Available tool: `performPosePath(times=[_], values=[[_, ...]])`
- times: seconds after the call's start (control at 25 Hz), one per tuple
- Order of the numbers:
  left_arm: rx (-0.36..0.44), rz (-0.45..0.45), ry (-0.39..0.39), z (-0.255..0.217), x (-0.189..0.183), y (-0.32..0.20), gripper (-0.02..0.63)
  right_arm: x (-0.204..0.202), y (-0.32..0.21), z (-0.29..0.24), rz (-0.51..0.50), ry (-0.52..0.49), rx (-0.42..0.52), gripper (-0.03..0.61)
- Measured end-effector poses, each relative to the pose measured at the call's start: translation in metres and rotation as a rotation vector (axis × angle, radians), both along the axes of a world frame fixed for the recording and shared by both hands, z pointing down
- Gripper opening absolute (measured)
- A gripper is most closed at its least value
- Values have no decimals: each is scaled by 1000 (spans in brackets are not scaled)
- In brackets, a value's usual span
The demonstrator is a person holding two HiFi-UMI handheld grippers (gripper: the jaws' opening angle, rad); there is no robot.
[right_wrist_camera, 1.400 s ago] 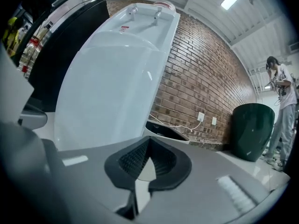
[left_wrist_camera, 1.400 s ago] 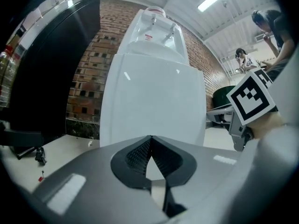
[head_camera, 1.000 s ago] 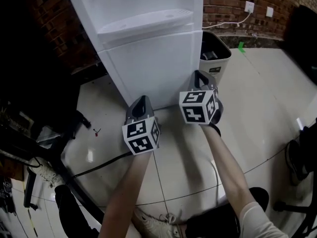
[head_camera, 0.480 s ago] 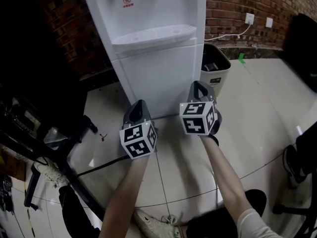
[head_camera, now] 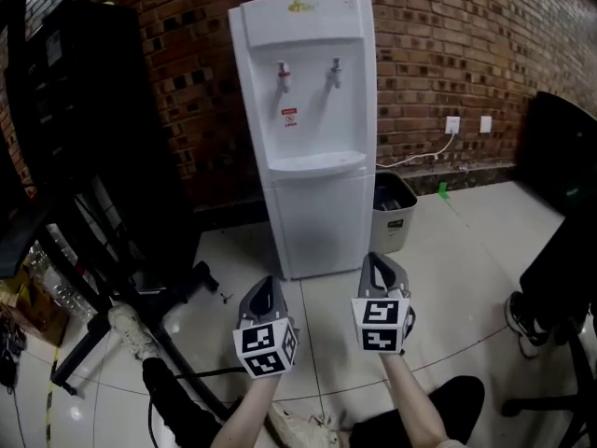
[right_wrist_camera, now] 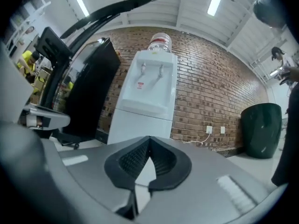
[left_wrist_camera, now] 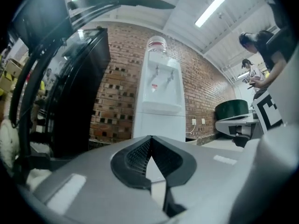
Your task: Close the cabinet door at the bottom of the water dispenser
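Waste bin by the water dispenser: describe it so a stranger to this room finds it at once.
Start at the brick wall, where the tall white water dispenser stands. In the head view, the waste bin sits just right of the dispenser's base. It is the only low, pale, open-topped container there, dark inside, below the wall sockets.

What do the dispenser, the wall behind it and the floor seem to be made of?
The dispenser is probably plastic: smooth white panels with a soft sheen and rounded moulded edges. The wall is brick, matt and reddish-brown, with paler mortar lines between the courses. The floor looks like glazed tile: pale and glossy, with reflections and thin joint lines.
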State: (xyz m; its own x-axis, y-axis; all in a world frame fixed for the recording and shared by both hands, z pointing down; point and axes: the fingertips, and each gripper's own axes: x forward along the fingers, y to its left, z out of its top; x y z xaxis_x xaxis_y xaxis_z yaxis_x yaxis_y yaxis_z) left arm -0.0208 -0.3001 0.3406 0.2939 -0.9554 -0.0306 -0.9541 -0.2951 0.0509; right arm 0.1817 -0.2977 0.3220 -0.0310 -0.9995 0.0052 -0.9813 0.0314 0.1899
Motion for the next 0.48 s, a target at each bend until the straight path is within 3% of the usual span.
performPosePath(times=[0.24,0.36,0.48], values=[[10,-2,-29,22,-35,86,17,-53,110,23,-134,-82,18,0],[-6,9,-84,51,-42,108,17,-87,137,56,-231,-91,-6,0],[14,55,-122,63,-38,121,15,-105,153,74,-260,-68,-38,0]])
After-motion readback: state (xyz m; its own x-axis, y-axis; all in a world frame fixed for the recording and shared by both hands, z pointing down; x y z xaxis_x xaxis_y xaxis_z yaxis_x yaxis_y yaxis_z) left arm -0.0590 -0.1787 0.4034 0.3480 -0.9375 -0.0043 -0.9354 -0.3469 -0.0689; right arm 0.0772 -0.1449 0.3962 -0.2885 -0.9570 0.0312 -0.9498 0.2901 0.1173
